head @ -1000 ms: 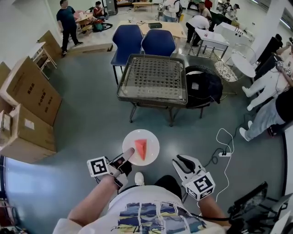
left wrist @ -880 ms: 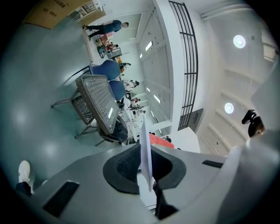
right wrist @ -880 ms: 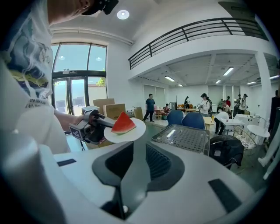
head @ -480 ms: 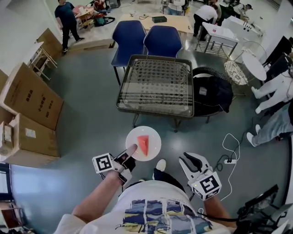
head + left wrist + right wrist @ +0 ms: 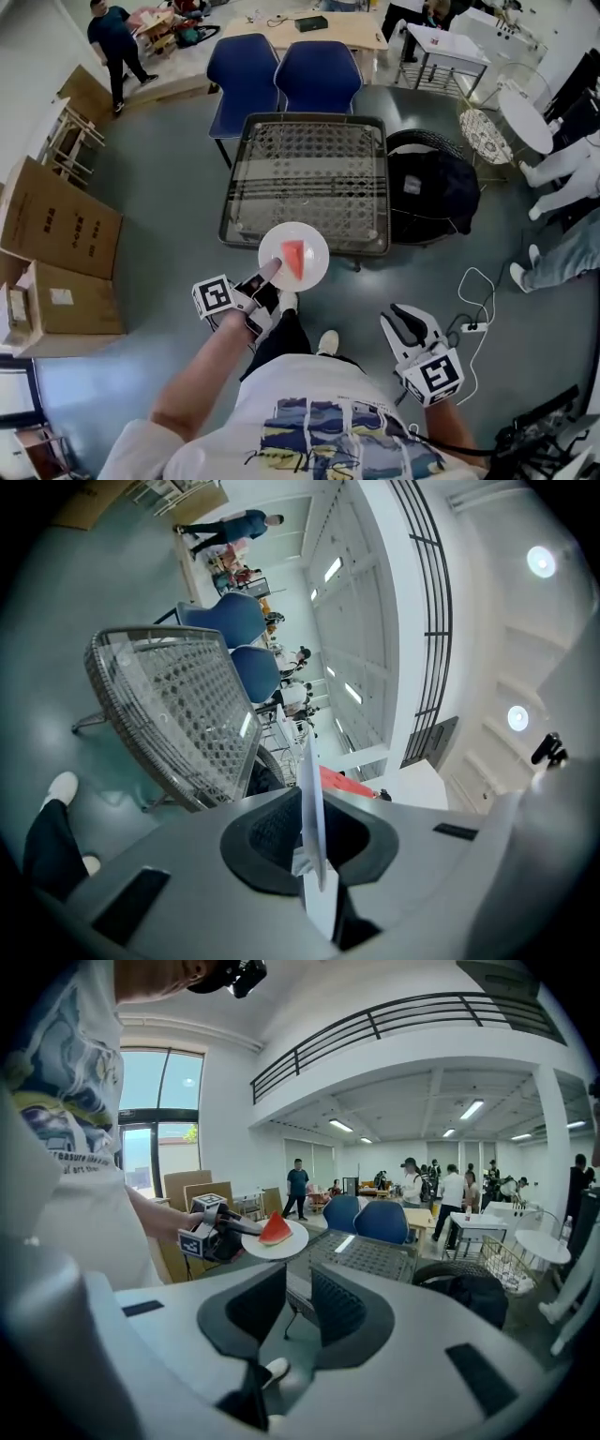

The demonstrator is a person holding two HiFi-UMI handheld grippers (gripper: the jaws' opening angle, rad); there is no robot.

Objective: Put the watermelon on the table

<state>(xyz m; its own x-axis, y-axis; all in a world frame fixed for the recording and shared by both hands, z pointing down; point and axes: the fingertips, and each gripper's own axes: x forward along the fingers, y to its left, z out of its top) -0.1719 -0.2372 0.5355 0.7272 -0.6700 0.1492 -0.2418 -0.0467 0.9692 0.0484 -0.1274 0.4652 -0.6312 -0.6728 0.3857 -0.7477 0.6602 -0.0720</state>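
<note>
A red watermelon wedge (image 5: 294, 258) lies on a round white plate (image 5: 314, 246). My left gripper (image 5: 270, 273) is shut on the plate's near-left rim and holds it level over the near edge of the glass-topped mesh table (image 5: 309, 159). In the left gripper view the plate (image 5: 307, 789) stands edge-on between the jaws of the left gripper (image 5: 312, 847), with the wedge (image 5: 339, 781) behind it. My right gripper (image 5: 405, 324) hangs low to the right, apart from the plate. In its own view the right gripper (image 5: 298, 1312) is slightly open and holds nothing; plate (image 5: 292, 1240) and wedge (image 5: 275, 1229) show ahead on the left.
Two blue chairs (image 5: 281, 66) stand behind the table. A black bag on a round seat (image 5: 433, 192) sits at the table's right. Cardboard boxes (image 5: 56, 225) line the left side. A white cable and power strip (image 5: 472, 325) lie on the floor at right. People stand further back.
I have walked up to the table. The plate, earlier over bare floor, now overlaps the table's near edge. Both grippers came forward with me; the left grip is unchanged.
</note>
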